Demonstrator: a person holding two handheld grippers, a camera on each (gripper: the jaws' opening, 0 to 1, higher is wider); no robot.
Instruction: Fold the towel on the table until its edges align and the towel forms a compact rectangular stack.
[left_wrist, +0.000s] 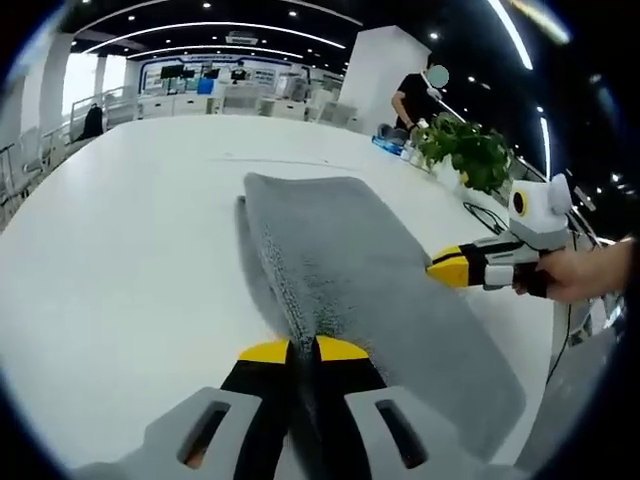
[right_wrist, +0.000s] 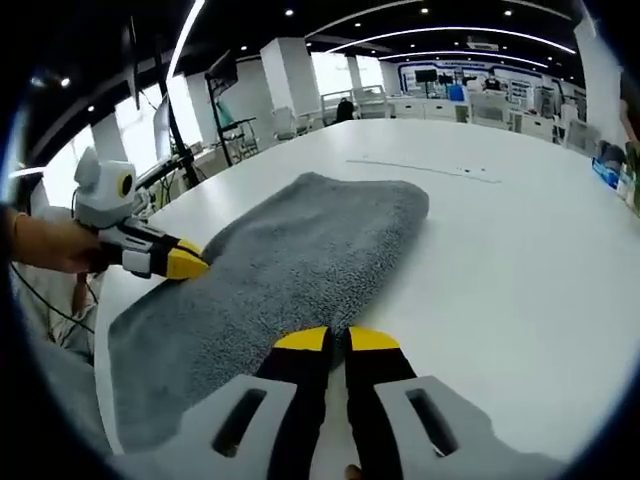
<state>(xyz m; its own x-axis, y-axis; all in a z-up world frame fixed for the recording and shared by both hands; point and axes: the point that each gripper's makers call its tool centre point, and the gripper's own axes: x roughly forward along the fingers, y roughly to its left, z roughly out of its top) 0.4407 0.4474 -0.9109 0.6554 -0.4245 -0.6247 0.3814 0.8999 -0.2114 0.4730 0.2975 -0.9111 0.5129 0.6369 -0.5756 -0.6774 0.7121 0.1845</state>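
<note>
Closest in the left gripper view, the left gripper (left_wrist: 302, 349) has its yellow-tipped fingers pinched on the near edge of the grey towel (left_wrist: 350, 270), which lies folded lengthwise on the white tabletop (left_wrist: 130, 230). In the right gripper view, the right gripper (right_wrist: 336, 338) likewise clamps the towel's (right_wrist: 290, 260) opposite long edge. Further back, beyond the table's far edge, a leafy potted plant (left_wrist: 468, 150) stands, and a person in dark clothes (left_wrist: 412, 98) bends over.
</note>
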